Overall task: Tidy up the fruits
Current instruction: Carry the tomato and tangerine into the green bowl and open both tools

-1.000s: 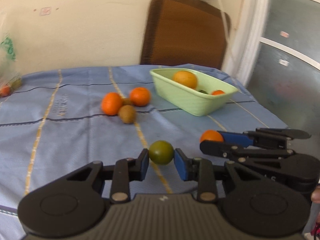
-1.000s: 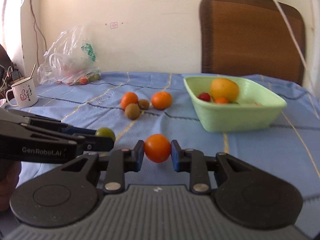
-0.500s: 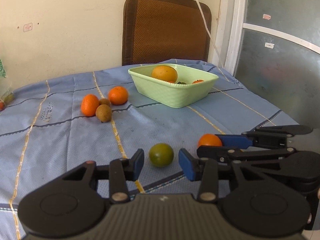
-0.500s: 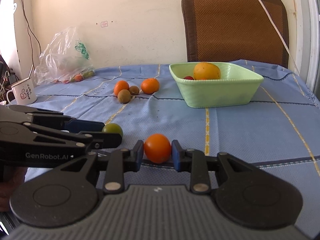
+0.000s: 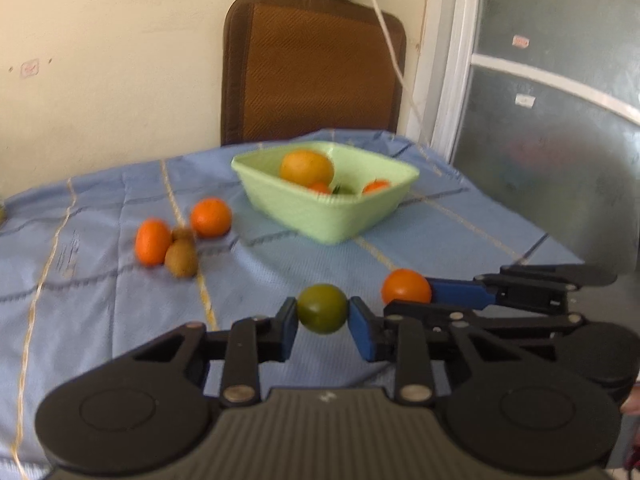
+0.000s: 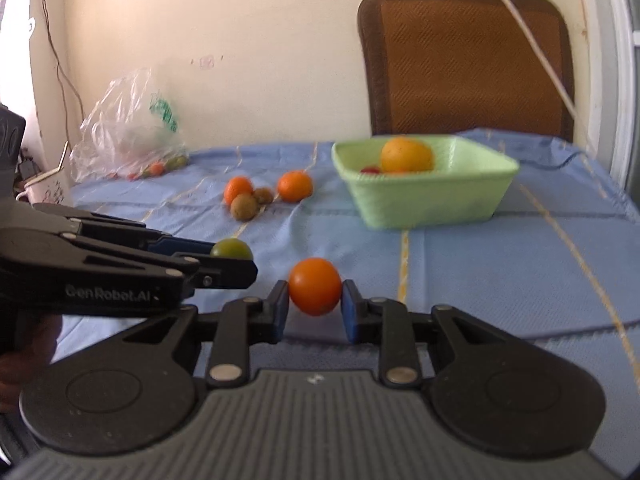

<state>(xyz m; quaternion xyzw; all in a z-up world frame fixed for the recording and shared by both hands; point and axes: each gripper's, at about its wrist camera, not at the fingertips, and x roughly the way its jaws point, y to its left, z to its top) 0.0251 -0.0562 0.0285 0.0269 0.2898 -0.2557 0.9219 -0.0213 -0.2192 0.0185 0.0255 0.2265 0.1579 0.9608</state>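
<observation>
Our left gripper [image 5: 322, 322], a black plastic tool with blue pads, clamps a small round green fruit [image 5: 322, 308] between its fingertips, raised above the blue woven tablecloth [image 5: 100, 320]. Our right gripper [image 6: 314, 307], of the same build, clamps a smooth round orange fruit [image 6: 315, 286] in the same way. We hold the two grippers side by side near the front of the table.

Farther back we see the pale green rectangular plastic basket [image 5: 320, 216] with a finely textured wall. It contains a large yellow-orange citrus [image 5: 307, 168] and several smaller orange and red fruits. To the left of the basket, on the cloth, two glossy mandarins [image 5: 211, 217] flank two fuzzy brown kiwis [image 5: 181, 258]; the four lie close together. The cloth carries yellow and dark stripes.

We find the following only in the right wrist view: a crumpled clear plastic bag [image 6: 128, 132] with green print, holding small fruits at the far left of the table, and the lettering on the side of the left gripper. We find a frosted glass door panel [image 5: 560, 140] only in the left wrist view. Both views show the brown woven chair back [image 6: 466, 60] against the cream wall and a white cable [image 6: 528, 48] across it.
</observation>
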